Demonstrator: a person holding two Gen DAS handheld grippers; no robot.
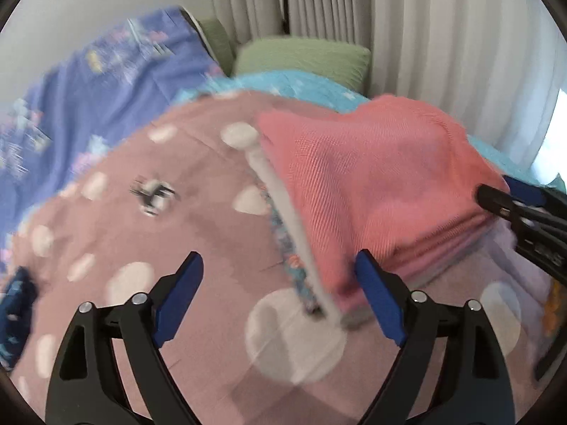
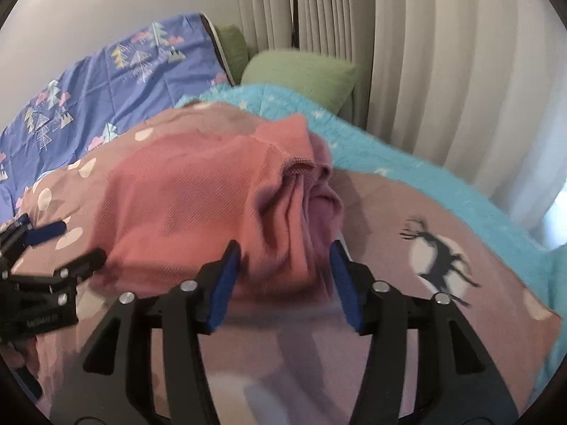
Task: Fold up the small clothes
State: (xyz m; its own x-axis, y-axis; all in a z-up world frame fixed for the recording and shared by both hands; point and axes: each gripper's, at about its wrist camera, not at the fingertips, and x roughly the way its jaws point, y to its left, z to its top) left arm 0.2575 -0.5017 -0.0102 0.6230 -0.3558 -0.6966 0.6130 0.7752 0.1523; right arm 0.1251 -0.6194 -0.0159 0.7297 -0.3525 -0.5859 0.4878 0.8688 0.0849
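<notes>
On the bed, over a dusty-pink cover printed with pale dots and a dark deer motif: one coral-pink knit garment, folded into a thick bundle with layered edges showing at its near side, lying toward the middle of the bed. Beneath its left edge, a pale strip and a floral-print fabric, item unclear through blur. Left gripper: jaws spread wide, nothing between the pads; right blue pad just at the bundle's near-left corner, contact not certain. Right gripper: jaws parted moderately, straddling the near-right end of the bundle where its folds gather; pads appear clear of the cloth, nothing clamped. Turquoise starred blanket along the far edge of the bed; purple tree-print quilt at the far left side; green pillow at the far end, against pale curtains.
</notes>
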